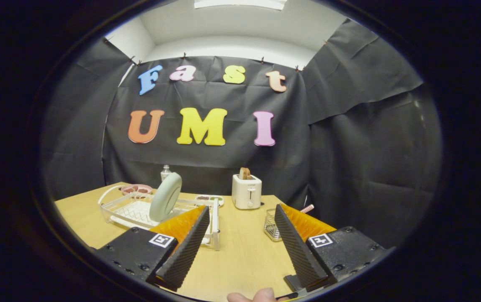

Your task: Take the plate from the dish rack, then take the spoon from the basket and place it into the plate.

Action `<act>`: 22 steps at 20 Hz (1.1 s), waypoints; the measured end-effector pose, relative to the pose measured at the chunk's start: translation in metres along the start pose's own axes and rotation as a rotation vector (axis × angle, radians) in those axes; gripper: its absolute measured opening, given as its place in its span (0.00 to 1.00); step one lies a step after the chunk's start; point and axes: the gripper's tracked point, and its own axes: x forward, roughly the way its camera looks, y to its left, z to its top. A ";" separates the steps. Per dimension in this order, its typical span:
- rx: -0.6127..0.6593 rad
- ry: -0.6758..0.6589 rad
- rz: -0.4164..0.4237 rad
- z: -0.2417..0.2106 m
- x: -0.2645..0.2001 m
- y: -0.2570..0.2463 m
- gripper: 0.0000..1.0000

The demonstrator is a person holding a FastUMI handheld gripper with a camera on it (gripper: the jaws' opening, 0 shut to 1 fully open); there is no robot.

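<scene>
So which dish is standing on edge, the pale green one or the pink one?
The pale green plate, upright in the dish rack beyond the open tool. The pink dish behind the rack lies flat.

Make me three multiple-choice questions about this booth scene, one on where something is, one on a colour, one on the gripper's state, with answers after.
1. Where does the plate stand?
A. flat on the table
B. on edge in the dish rack
C. on top of the toaster

2. What colour is the toaster?
A. white
B. red
C. black

3. How do the fingers of the gripper stand?
A. shut on the plate
B. shut on the spoon
C. open, holding nothing

Answers:
1 B: the pale green plate stands upright in the white rack, beyond the left finger.
2 A: its body is white, with a slice of bread sticking up from the slot.
3 C: the fingers are spread wide, with bare table between them; the wire basket sits by the right finger.
</scene>
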 end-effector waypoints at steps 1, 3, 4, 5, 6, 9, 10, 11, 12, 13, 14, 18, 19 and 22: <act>0.000 0.005 0.005 0.001 0.002 0.001 1.00; -0.005 0.008 0.014 0.005 0.006 0.004 1.00; -0.006 0.011 0.019 0.010 0.008 0.007 1.00; -0.005 0.011 0.029 0.015 0.011 0.010 1.00; -0.005 0.014 0.041 0.023 0.014 0.015 1.00; -0.009 0.037 0.085 0.040 0.033 0.029 1.00; -0.023 0.042 0.100 0.049 0.040 0.034 1.00; -0.037 0.053 0.114 0.056 0.046 0.041 1.00; -0.047 0.064 0.136 0.062 0.052 0.051 1.00; -0.056 0.080 0.152 0.067 0.058 0.059 1.00; -0.057 0.100 0.166 0.072 0.065 0.067 1.00; -0.065 0.157 0.230 0.092 0.099 0.106 1.00; -0.084 0.184 0.249 0.095 0.109 0.118 1.00; -0.141 0.244 0.281 0.095 0.135 0.147 1.00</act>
